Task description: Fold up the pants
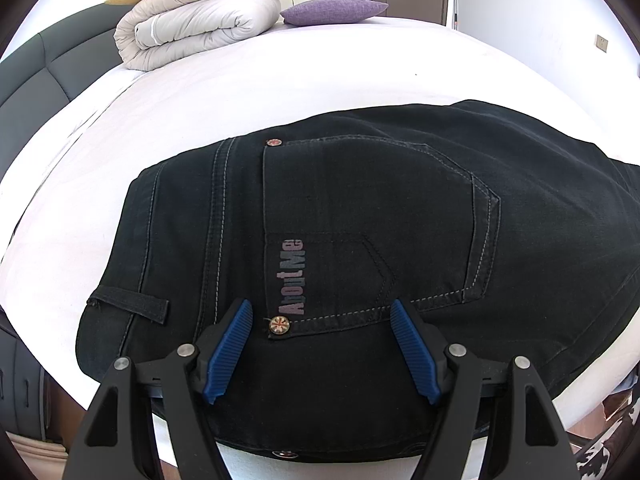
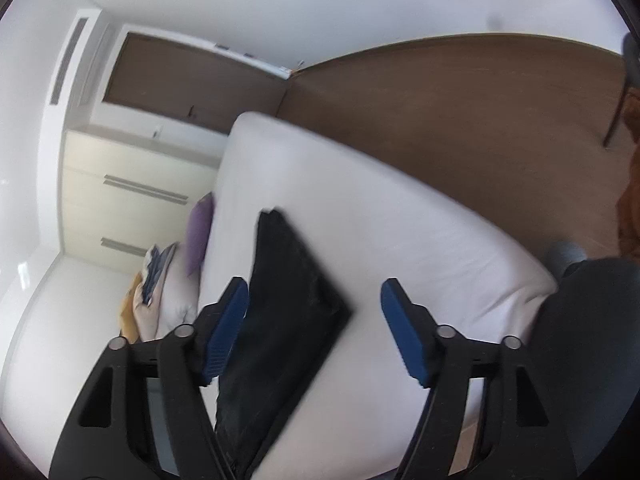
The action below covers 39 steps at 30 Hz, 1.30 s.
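Both the left tongs (image 1: 320, 344) and right tongs (image 2: 314, 330) gape apart, gripping nothing, since the black jeans (image 1: 360, 220) lie flat, apparently folded, on the bed (image 1: 160, 112).

Black pants (image 1: 360, 208); white bed (image 1: 200, 92); purple pillow (image 1: 334, 11); beige duvet (image 1: 192, 28)

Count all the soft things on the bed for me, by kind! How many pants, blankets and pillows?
Pants: 1, the black jeans lying on the white bed.
Folded blankets: 1, the beige comforter near the headboard.
Pillows: 1, the purple pillow beside it.
Total: 3 things on the bed.
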Motion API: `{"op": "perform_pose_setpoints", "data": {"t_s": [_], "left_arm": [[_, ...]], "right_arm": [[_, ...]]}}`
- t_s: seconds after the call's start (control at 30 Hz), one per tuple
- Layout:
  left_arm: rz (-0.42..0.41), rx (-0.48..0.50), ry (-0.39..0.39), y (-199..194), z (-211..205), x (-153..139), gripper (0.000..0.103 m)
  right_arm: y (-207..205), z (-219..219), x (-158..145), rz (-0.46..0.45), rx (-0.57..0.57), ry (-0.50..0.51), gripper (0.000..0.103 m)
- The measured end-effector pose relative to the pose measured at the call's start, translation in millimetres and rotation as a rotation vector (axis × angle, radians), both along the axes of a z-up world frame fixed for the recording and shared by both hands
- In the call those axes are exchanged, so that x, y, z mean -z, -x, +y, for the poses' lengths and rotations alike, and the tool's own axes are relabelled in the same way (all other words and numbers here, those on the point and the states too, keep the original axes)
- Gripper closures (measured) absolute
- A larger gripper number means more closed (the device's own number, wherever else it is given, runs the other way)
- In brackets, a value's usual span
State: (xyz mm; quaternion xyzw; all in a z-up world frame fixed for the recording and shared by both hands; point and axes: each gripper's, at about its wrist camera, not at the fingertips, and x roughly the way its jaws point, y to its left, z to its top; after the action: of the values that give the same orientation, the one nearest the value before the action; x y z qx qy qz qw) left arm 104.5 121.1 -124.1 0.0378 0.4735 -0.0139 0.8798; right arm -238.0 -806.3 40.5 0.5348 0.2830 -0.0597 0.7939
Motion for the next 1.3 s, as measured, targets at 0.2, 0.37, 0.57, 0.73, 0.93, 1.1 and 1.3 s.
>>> {"op": "perform_pose_setpoints", "data": {"t_s": [0.2,0.37,0.57,0.73,0.93,1.1,1.3], "left_arm": [[-0.004,0.001,-0.006,1,-5,-1,0.028],[-0.007,0.002,-0.004,2,-7,-2,0.028],[-0.007,0.002,-0.003,1,-7,-2,0.028],[-0.008,0.001,-0.003,1,-7,-2,0.028],[-0.008,0.002,-0.003,2,-7,-2,0.028],[-0.008,0.002,-0.002,2,-7,-2,0.028],[-0.008,0.005,0.001,2,-7,-1,0.028]], "right_arm": [[-82,166,7,0.019,-0.494,-0.138,0.031],[-104,231,43,0.124,-0.596,-0.218,0.033],[-115,252,77,0.155,-0.596,-0.252,0.033],[-133,280,98,0.185,-0.616,-0.283,0.038],[-139,306,117,0.205,-0.616,-0.323,0.054],[-140,308,142,0.234,-0.583,-0.353,0.098],[-131,317,143,0.229,-0.615,-0.277,0.101]]}}
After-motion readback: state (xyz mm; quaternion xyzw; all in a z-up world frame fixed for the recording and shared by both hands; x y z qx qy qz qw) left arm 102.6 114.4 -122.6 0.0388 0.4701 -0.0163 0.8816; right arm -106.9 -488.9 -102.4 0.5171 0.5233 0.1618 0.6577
